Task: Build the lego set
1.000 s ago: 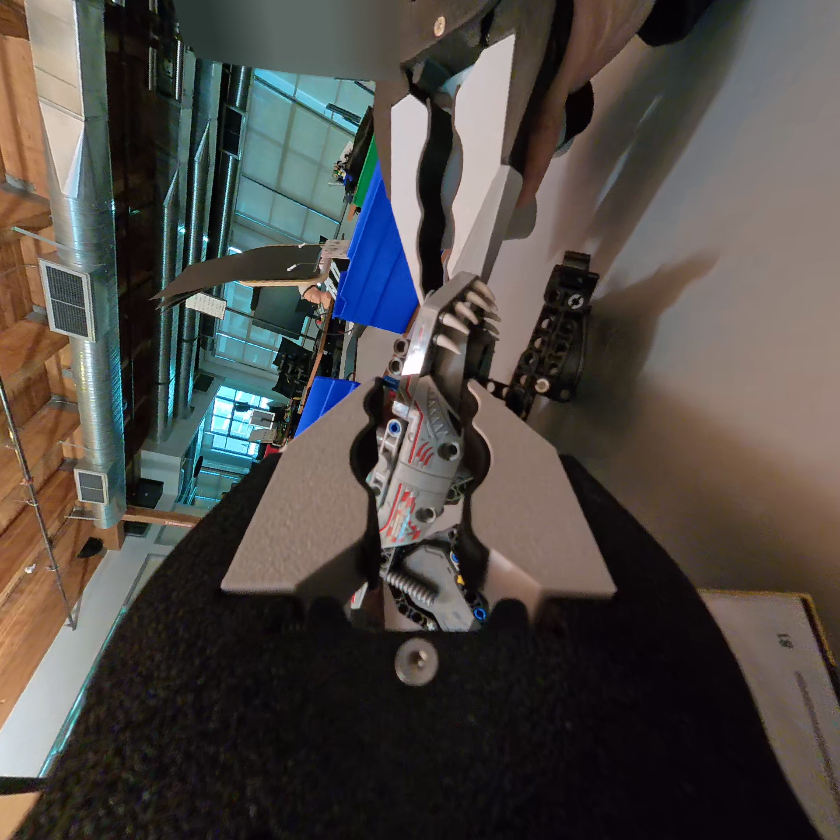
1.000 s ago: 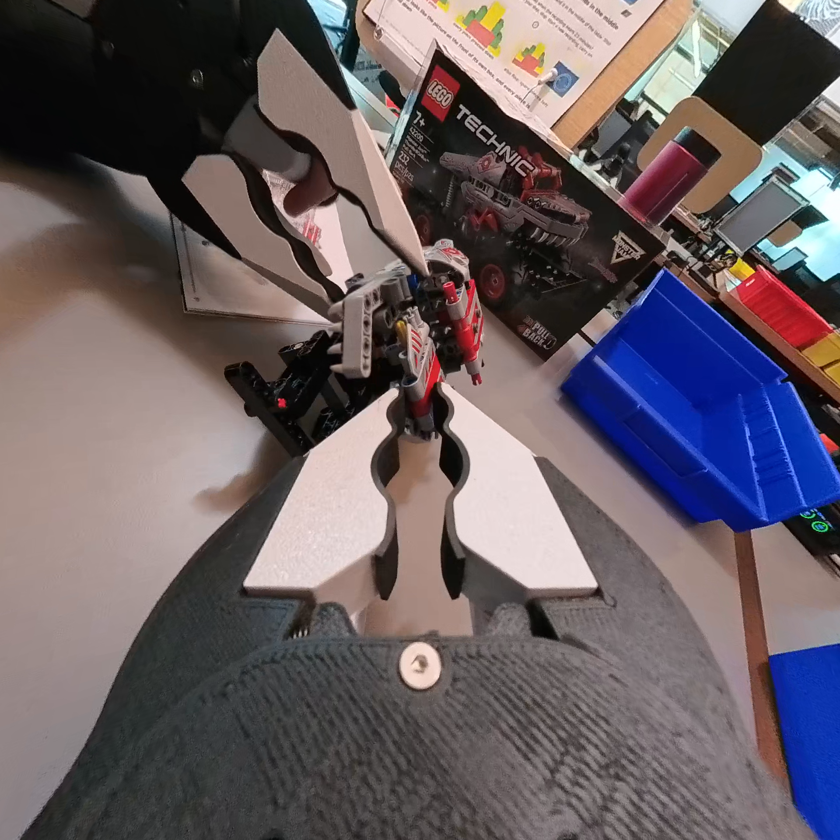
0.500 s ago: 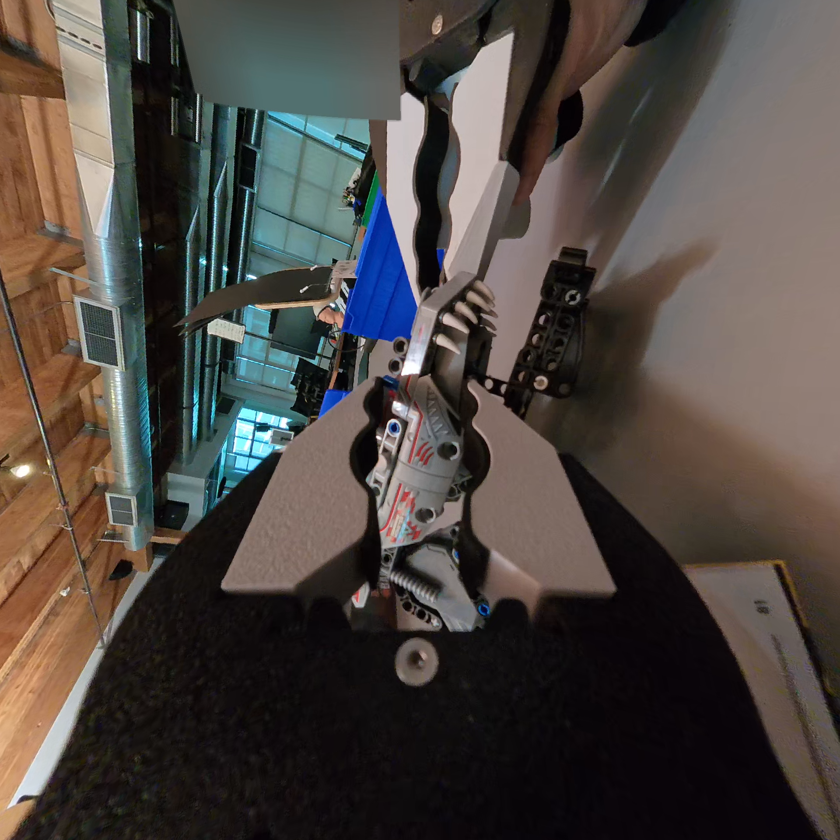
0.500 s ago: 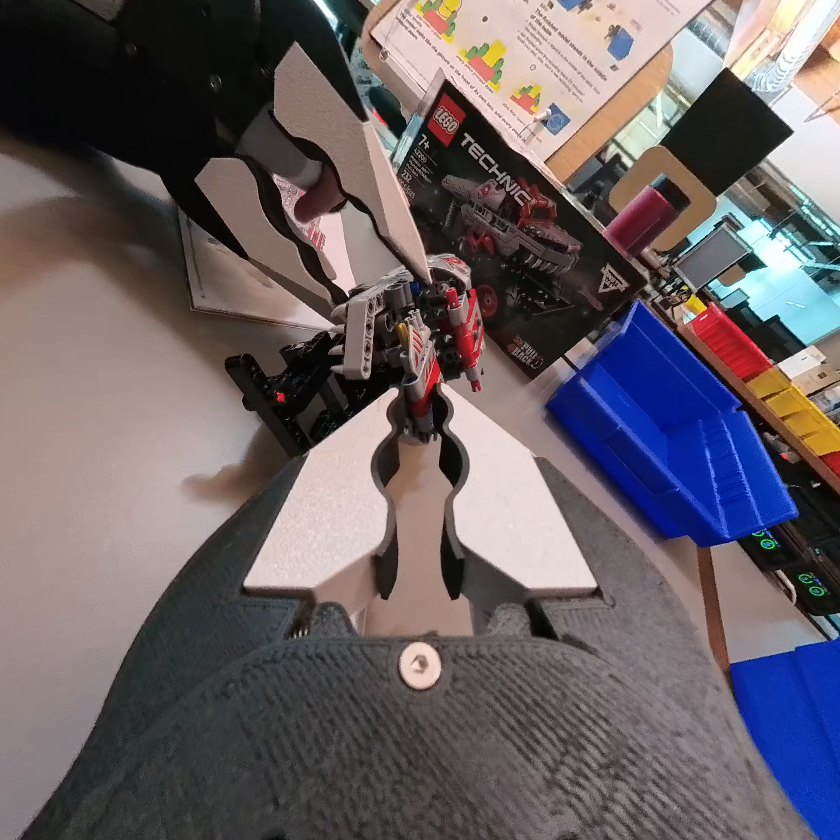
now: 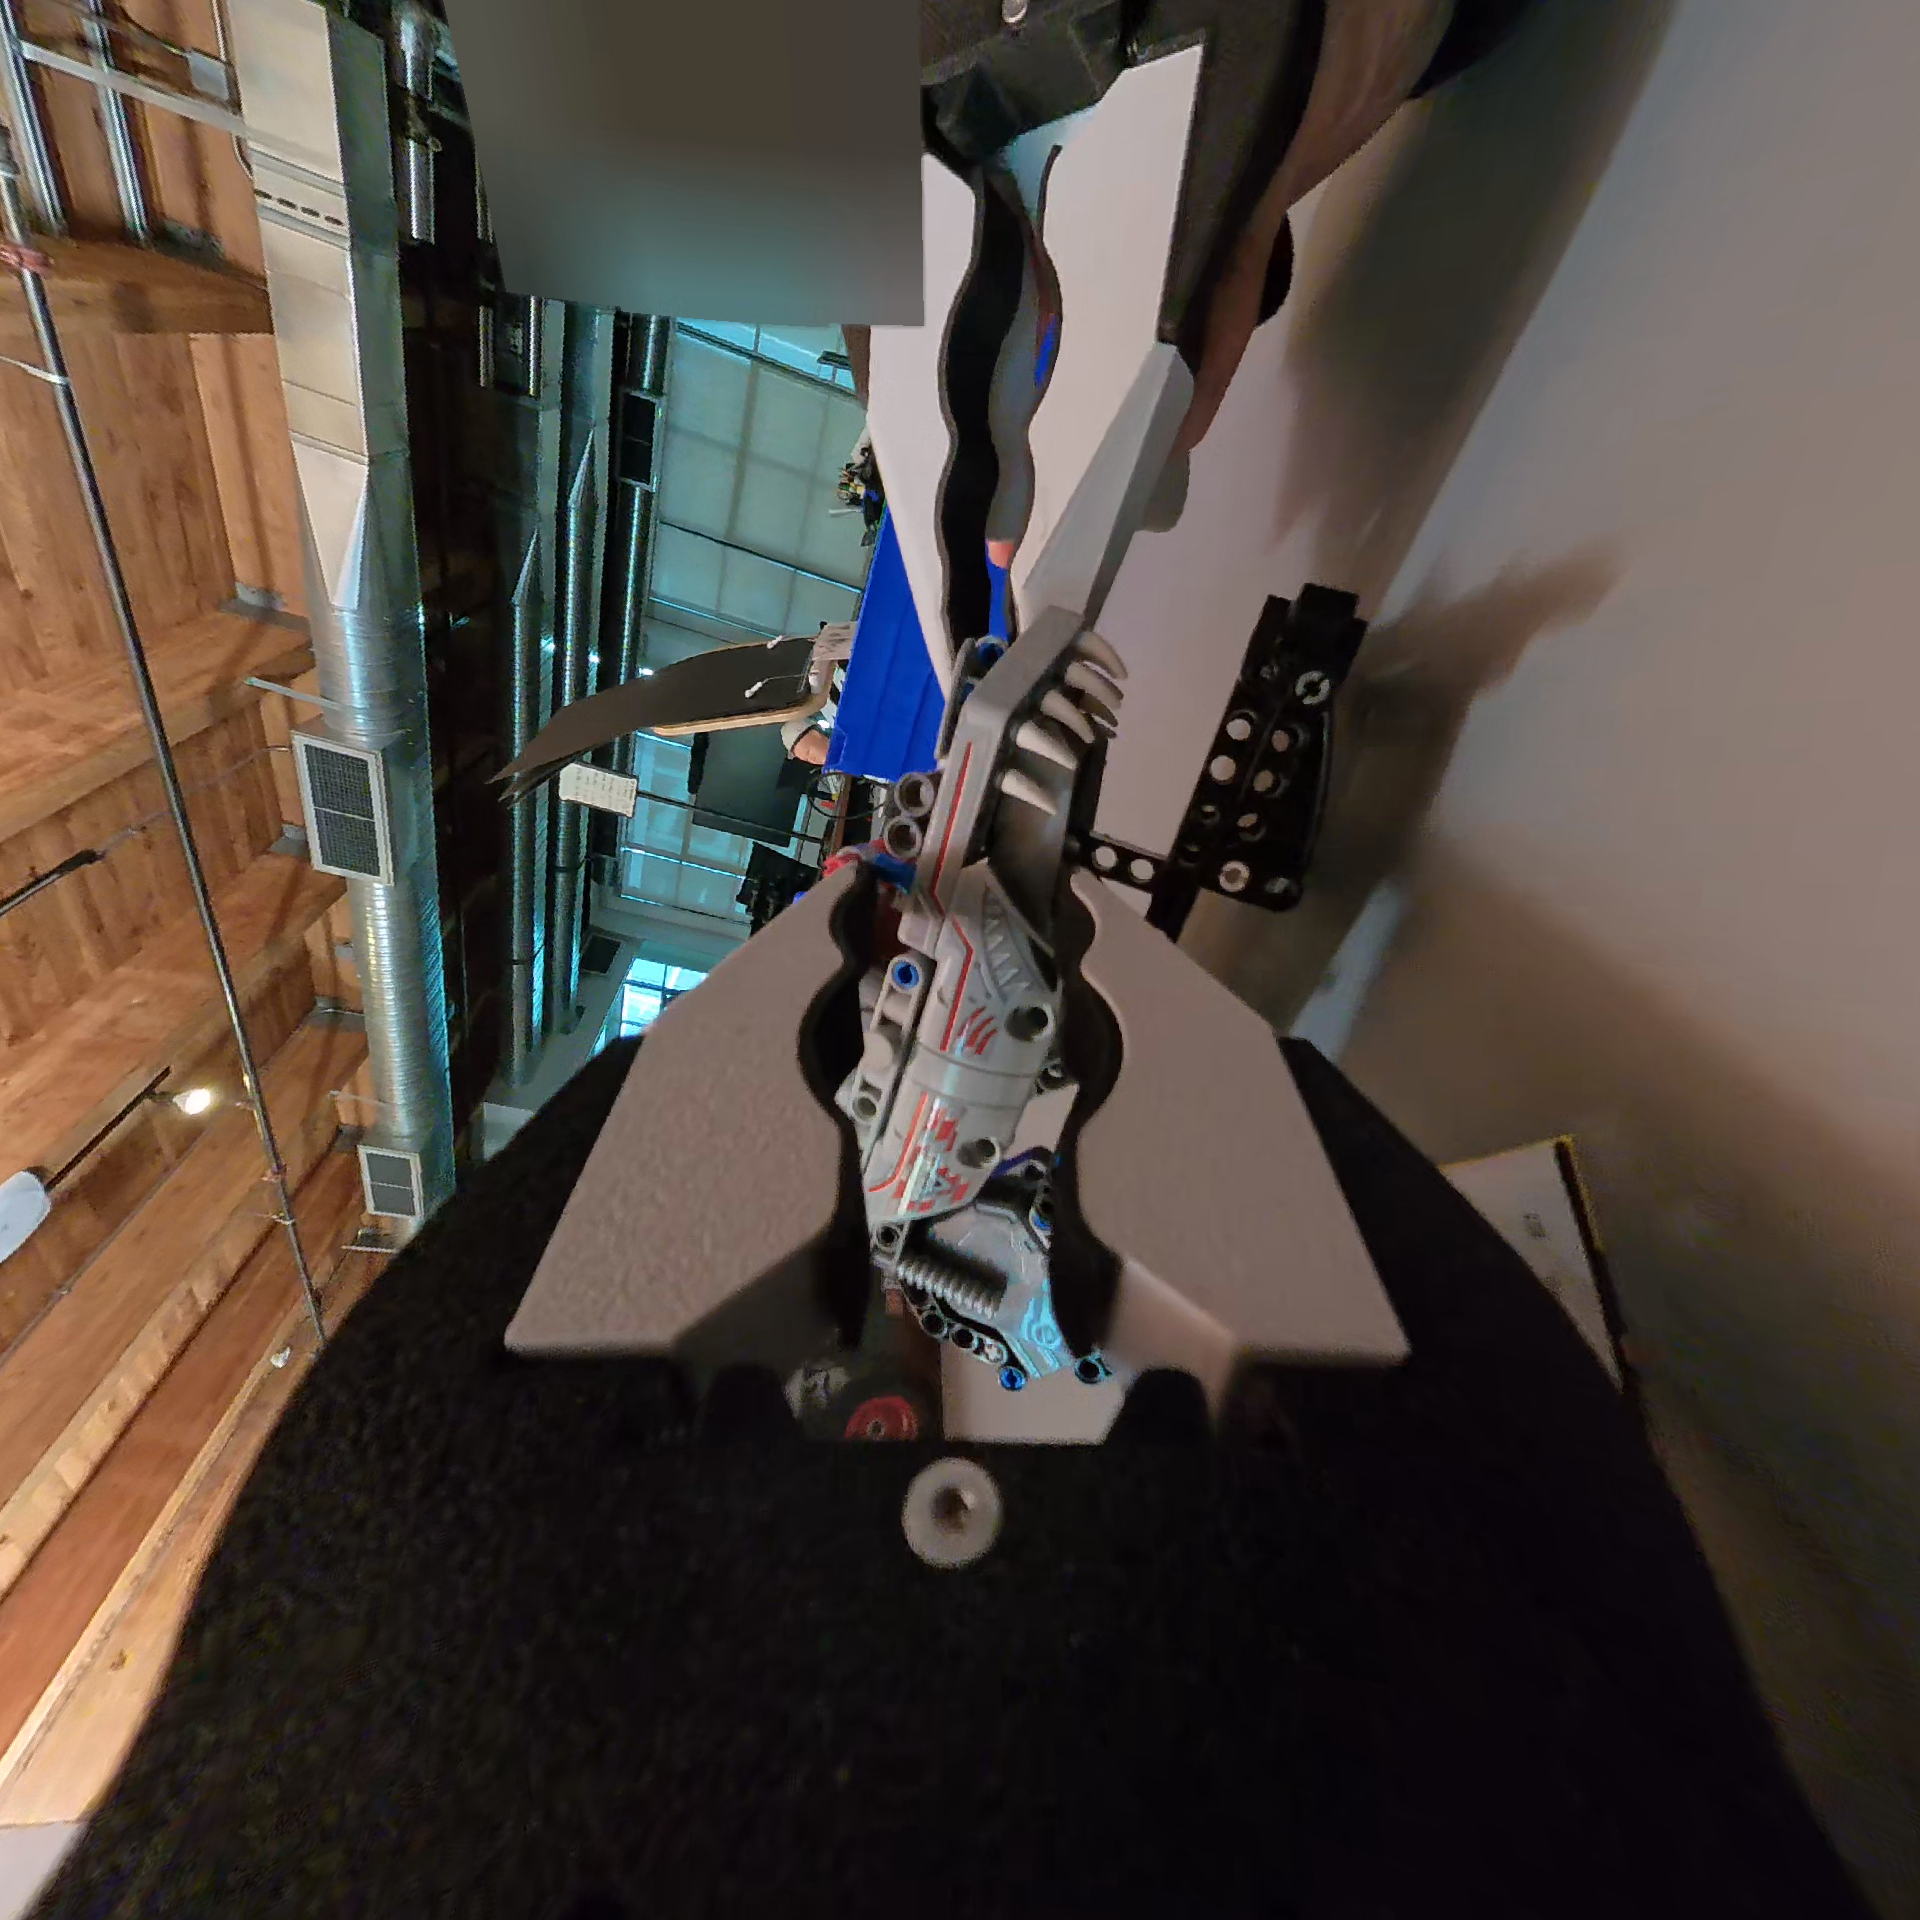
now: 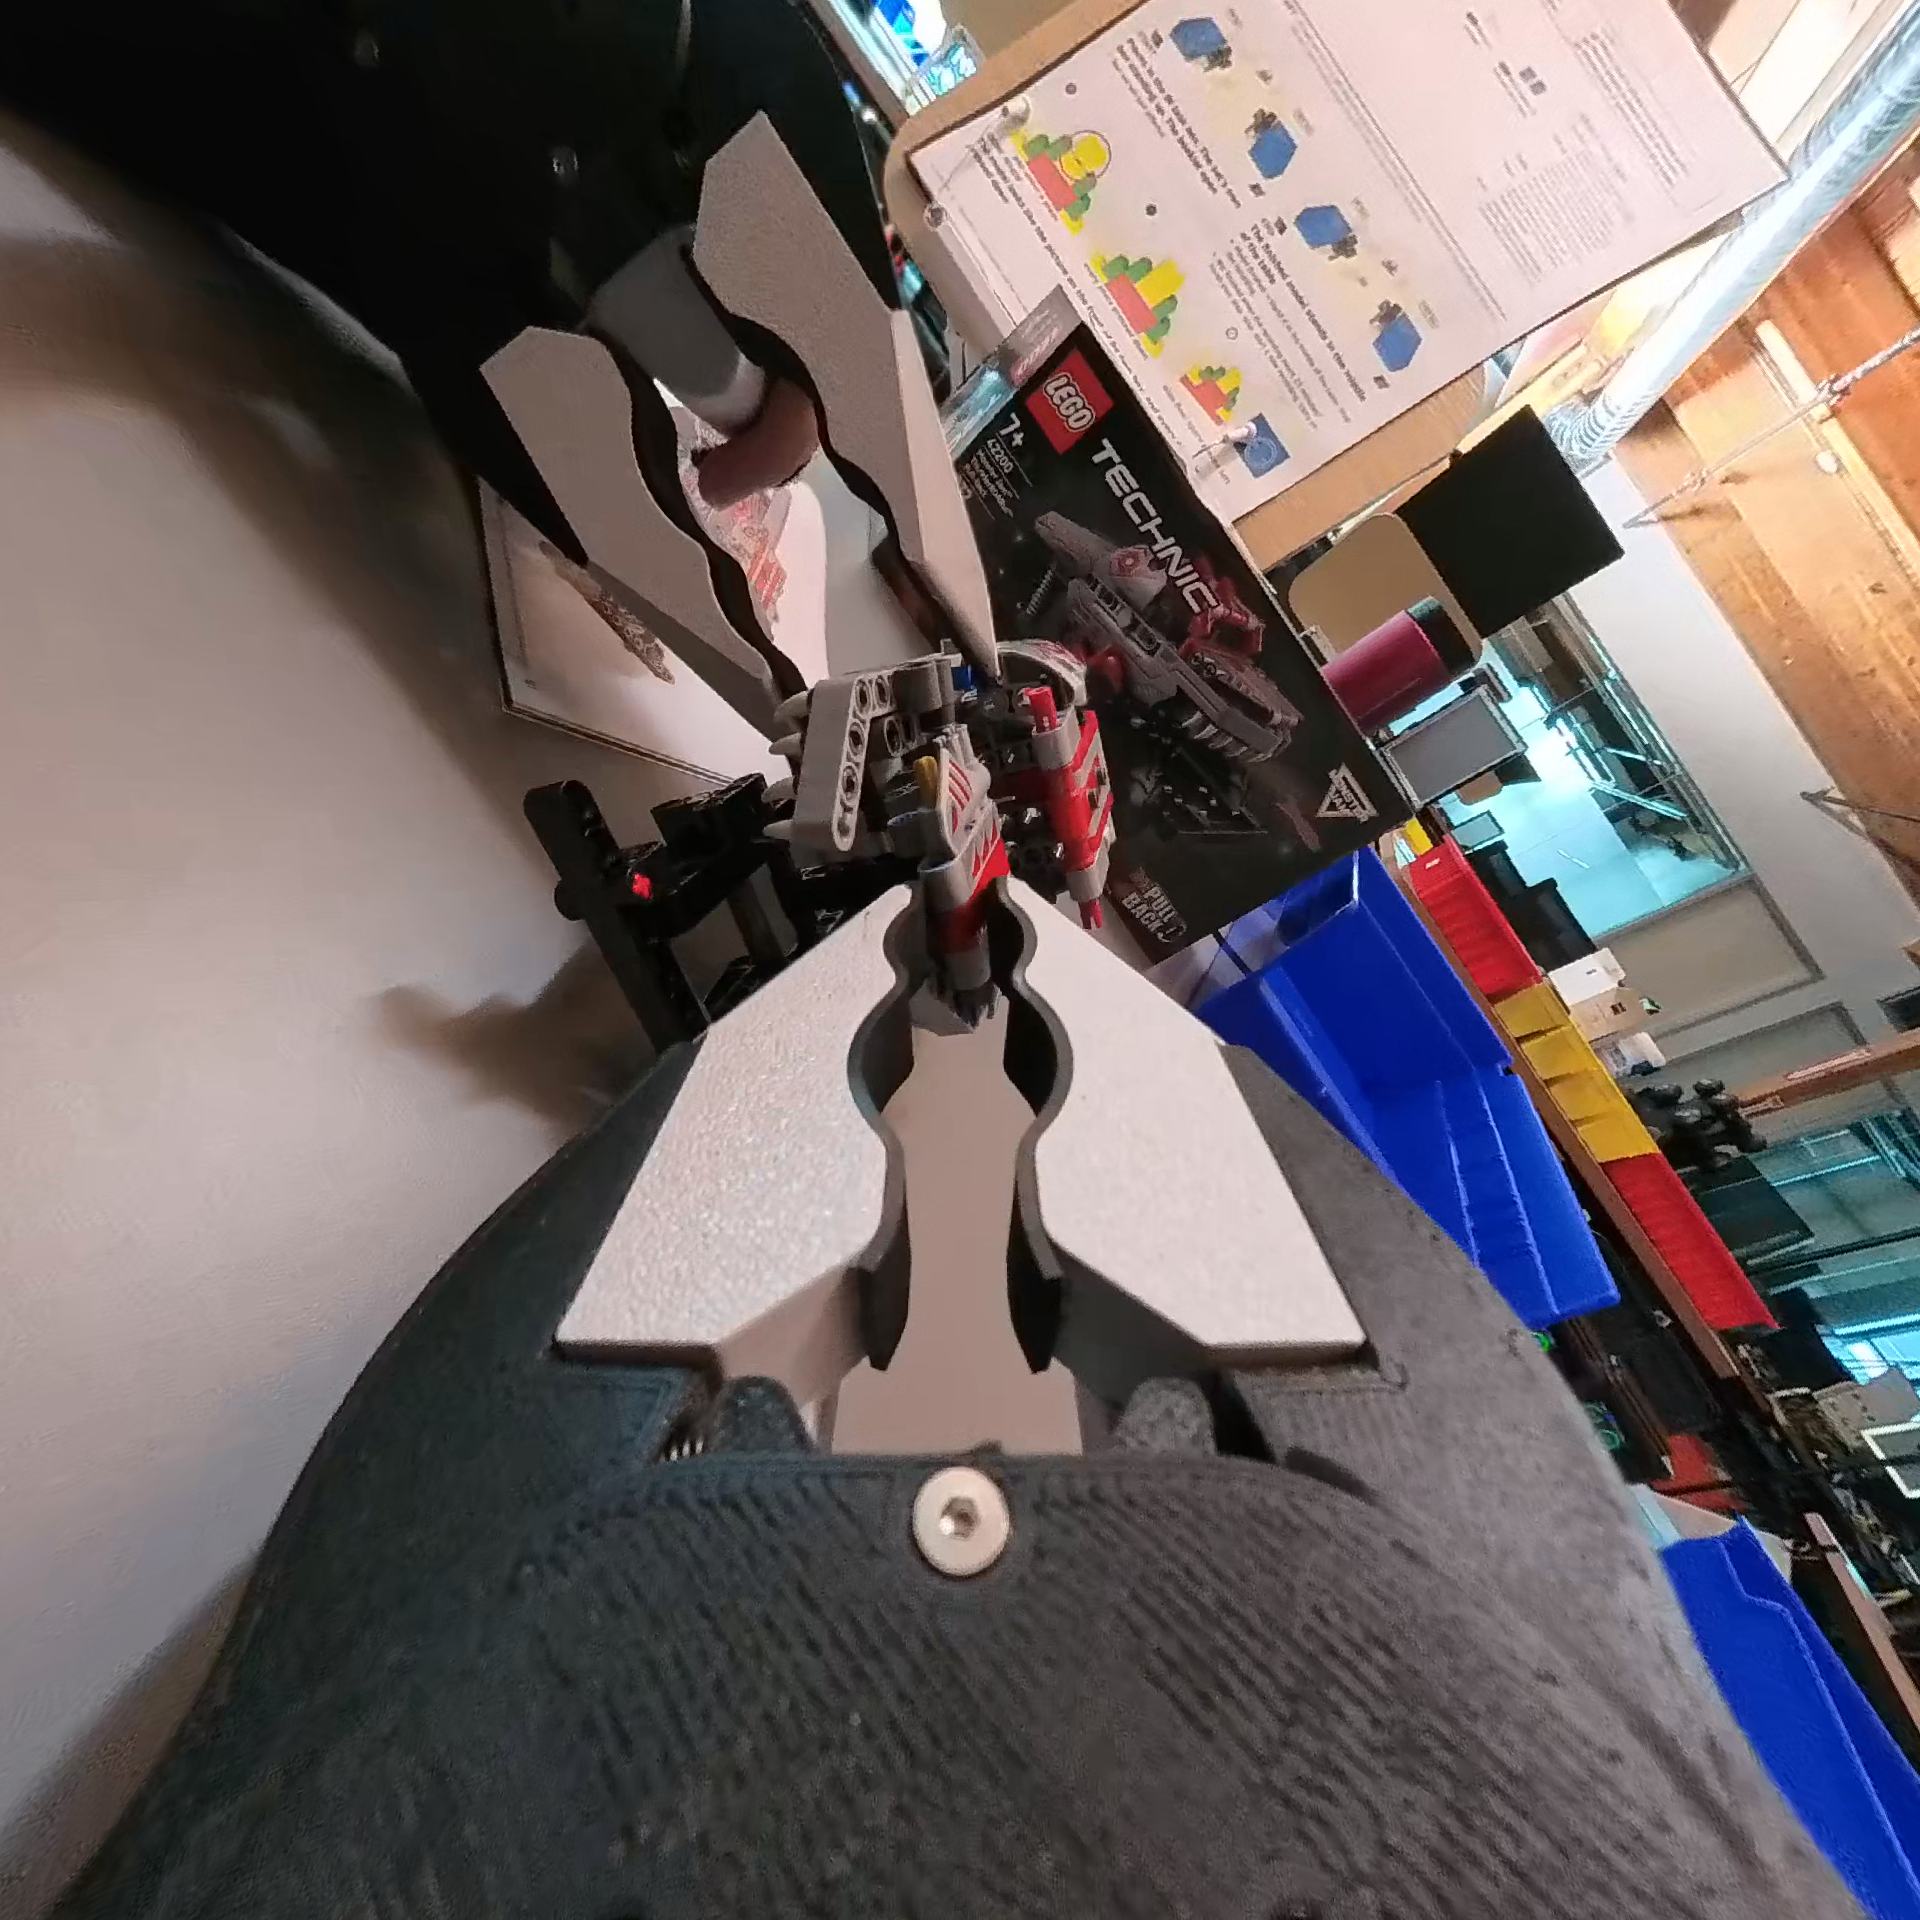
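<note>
Grey, red-striped panels of the partly built lego model (image 5: pixel 961 1081) fill the gap of the left gripper (image 5: pixel 956 1039), whose jaws are closed onto the model's body along much of its length, so the model is held up off the counter (image 5: pixel 1714 520). In the right wrist view the right gripper (image 6: pixel 956 966) pinches only its tips onto a small grey-and-red sub-assembly (image 6: pixel 961 883) at the model's near end, with the rest of its gap bare. The two grippers meet on the same build from opposite sides, so the step in hand looks like seating or adjusting that small piece on the model while the left gripper steadies it. The next move probably calls for a firm push along the piece's axis, with the left grip kept rigid so the model does not twist; the toothed jaw part (image 5: pixel 1060 707) sticks out past the left fingertips and could be knocked loose. Just beyond the model a black beam frame (image 6: pixel 675 873) stands on the counter close beneath the work, and it may get in the way if the model is lowered. Behind it an open instruction booklet (image 6: pixel 582 644) lies flat. Farther back the set's box (image 6: pixel 1164 665) stands upright, with blue bins (image 6: pixel 1403 1091) beside it toward the counter's far edge and a printed sheet (image 6: pixel 1351 187) hanging above, none of them near the grippers.
</note>
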The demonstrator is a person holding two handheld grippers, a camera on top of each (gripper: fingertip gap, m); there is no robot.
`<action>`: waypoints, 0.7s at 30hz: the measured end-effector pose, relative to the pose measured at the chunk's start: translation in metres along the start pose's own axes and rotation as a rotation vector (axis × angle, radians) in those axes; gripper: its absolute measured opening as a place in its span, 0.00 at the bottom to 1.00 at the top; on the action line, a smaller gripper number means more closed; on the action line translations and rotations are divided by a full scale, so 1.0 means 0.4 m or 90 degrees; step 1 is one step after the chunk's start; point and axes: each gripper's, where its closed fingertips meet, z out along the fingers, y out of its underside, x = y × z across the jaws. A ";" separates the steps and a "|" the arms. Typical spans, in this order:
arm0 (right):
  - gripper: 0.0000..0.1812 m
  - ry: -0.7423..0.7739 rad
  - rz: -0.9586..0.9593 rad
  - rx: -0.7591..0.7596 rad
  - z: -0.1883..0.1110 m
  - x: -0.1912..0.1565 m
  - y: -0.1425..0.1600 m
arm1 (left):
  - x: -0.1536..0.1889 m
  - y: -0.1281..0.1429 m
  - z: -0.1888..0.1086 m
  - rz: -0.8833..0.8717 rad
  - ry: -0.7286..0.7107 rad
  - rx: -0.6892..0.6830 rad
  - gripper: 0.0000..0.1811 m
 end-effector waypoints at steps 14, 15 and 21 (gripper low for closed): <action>0.05 -0.005 0.037 0.011 0.009 -0.003 -0.005 | -0.003 0.005 0.004 -0.032 -0.004 0.001 0.17; 0.05 -0.006 0.047 0.014 0.009 -0.002 -0.005 | -0.004 0.006 0.005 -0.032 -0.005 0.000 0.17; 0.06 -0.038 0.092 0.036 0.007 -0.006 -0.008 | -0.005 0.010 0.010 -0.010 -0.011 -0.015 0.17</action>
